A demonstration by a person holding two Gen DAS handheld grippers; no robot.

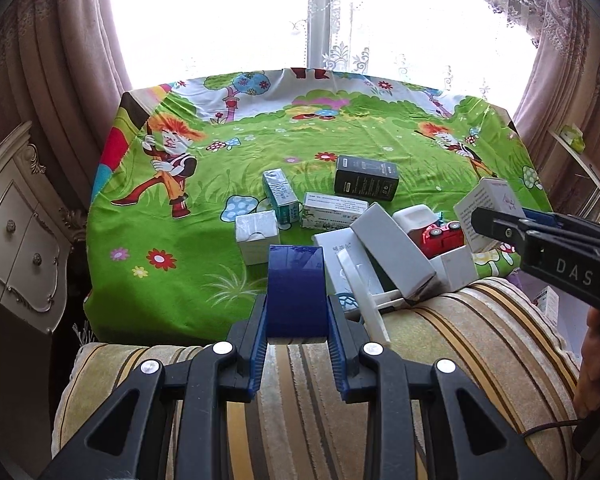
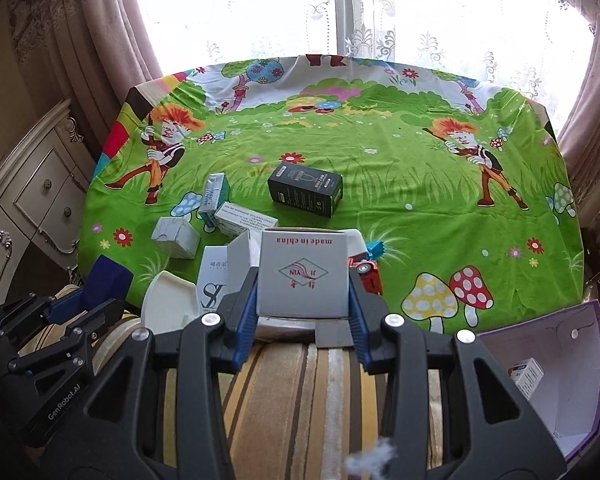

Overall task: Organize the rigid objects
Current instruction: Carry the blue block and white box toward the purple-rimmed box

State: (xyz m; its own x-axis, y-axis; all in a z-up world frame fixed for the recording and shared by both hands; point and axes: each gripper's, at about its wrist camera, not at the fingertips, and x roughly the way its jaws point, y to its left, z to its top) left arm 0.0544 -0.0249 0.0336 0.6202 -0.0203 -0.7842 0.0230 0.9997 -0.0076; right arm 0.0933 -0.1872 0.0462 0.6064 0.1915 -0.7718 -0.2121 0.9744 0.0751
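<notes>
My left gripper (image 1: 296,320) is shut on a dark blue box (image 1: 296,288), held above a striped cushion. My right gripper (image 2: 303,308) is shut on a white box (image 2: 303,276) printed "made in china"; that box (image 1: 486,208) also shows at the right of the left wrist view. The left gripper with the blue box (image 2: 108,280) appears at the left of the right wrist view. On the green cartoon tablecloth (image 1: 260,152) lie a black box (image 2: 305,195), teal-and-white cartons (image 2: 216,198), small white boxes (image 2: 176,238), a red toy car (image 1: 442,236) and a blue toy (image 2: 374,247).
A striped cushion (image 2: 300,380) lies under both grippers. An open purple-edged box (image 2: 560,364) with a small carton inside stands at the right. A cream cabinet (image 1: 24,236) stands left of the table. Curtains and a bright window are behind. A hand (image 1: 592,364) shows at the right edge.
</notes>
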